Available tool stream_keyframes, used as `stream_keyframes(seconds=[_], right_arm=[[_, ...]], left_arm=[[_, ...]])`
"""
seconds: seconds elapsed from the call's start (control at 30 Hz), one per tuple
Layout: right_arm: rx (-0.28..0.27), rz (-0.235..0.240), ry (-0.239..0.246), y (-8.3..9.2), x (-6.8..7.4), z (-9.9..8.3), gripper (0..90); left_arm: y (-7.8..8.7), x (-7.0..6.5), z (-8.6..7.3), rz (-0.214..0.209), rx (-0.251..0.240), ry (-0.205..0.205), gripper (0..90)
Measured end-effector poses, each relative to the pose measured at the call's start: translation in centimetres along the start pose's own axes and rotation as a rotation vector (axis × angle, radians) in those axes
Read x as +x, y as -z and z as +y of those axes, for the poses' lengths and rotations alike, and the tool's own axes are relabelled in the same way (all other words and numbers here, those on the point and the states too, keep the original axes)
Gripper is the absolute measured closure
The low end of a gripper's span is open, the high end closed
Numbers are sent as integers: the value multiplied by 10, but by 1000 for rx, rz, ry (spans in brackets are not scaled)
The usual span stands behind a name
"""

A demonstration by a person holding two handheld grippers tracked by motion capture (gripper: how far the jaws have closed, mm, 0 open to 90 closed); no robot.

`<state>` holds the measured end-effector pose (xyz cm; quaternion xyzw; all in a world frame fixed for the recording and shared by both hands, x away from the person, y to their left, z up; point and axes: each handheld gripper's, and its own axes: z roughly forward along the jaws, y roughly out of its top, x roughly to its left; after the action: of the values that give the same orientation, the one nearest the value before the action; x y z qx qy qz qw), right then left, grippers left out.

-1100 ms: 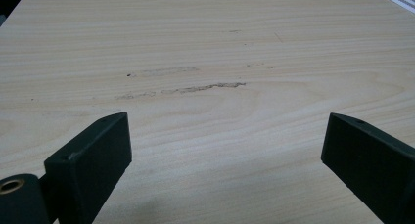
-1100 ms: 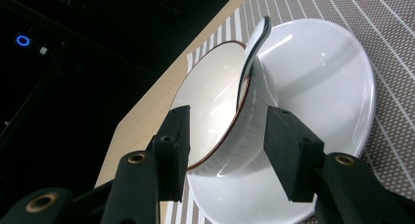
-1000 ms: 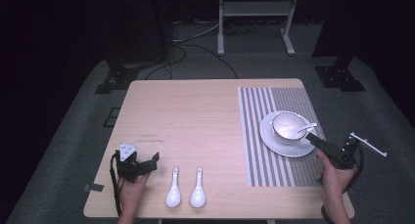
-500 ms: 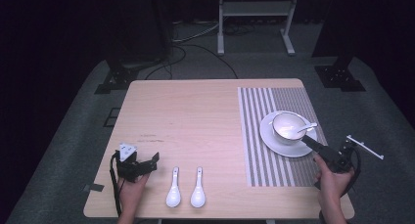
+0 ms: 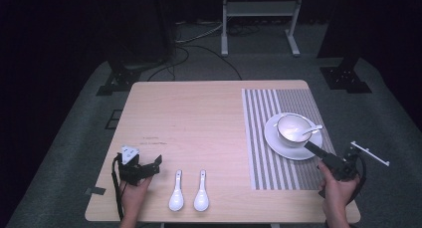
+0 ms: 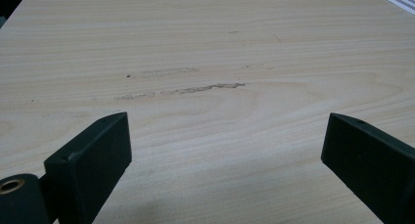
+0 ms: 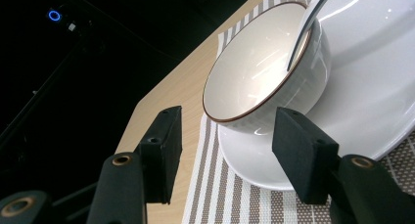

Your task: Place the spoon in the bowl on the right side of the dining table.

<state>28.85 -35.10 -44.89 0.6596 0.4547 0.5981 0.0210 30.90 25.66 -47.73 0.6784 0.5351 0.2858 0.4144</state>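
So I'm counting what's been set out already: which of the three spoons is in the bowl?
The spoon resting in the bowl on the plate; the other two lie bare on the table.

Your worktop [image 5: 199,118] is pale, matt wood-grain with a few scuffed streaks in its finish, and the striped placemat [image 5: 278,103] on it looks like a woven, slightly rough textile. The bowl [image 7: 259,72] and its saucer [image 7: 372,87] are glossy white ceramic with bright reflections, the bowl edged by a thin brown rim, and the spoon [image 5: 311,130] in it is shiny, as are the two white glossy spoons [image 5: 189,193]. Your right tongs [image 7: 225,150] and left tongs [image 6: 225,155] have matt black plastic-looking jaws with small brass-coloured fittings.
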Motion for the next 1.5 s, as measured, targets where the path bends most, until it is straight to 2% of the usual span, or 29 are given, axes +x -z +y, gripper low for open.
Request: stream_keyframes(seconds=[0.9, 1.5], right_arm=[[37, 43, 43, 4, 10, -26, 431], [65, 54, 70, 6, 13, -46, 432]], left_arm=[[0, 0, 0, 0, -3, 0, 33], [0, 0, 0, 1, -4, -1, 33]])
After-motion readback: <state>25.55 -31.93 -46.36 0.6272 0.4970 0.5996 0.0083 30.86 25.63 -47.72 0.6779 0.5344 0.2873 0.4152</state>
